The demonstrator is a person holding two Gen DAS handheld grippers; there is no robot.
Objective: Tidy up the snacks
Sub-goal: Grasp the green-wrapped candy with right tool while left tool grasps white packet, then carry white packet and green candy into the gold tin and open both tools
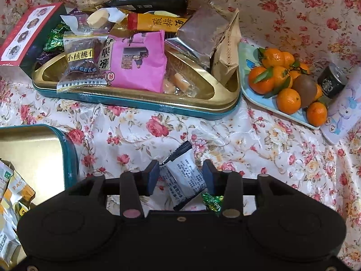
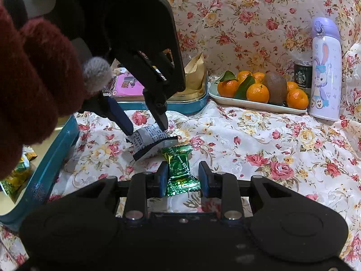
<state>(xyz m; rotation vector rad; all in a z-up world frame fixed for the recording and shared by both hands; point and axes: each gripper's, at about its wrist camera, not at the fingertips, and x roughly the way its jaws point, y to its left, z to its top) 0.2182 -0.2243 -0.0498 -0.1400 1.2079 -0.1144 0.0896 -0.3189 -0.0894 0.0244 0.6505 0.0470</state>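
Observation:
A white printed snack packet (image 1: pixel 183 176) (image 2: pixel 147 136) lies on the flowered cloth. My left gripper (image 1: pixel 180 171) (image 2: pixel 146 127) points steeply down over it, open, one finger on each side of the packet. Just beside it lies a green foil candy (image 2: pixel 180 169) (image 1: pixel 213 202). My right gripper (image 2: pixel 182 174) sits low over the cloth with its pads against the candy's flared wrapper. A teal and gold tin (image 1: pixel 135 102) (image 2: pixel 187 107) behind them is piled with assorted snack packs. A second teal tin (image 1: pixel 70 149) (image 2: pixel 45 176) at the left holds several yellow packets.
A pale tray (image 1: pixel 246 85) (image 2: pixel 248 105) of mandarins and a kiwi stands to the right, with a dark can (image 1: pixel 331 83) (image 2: pixel 302 76) and a white cartoon bottle (image 2: pixel 325 72) beyond it. A red box (image 1: pixel 22 38) leans behind the full tin. A maroon sleeve (image 2: pixel 29 79) fills the right wrist view's left.

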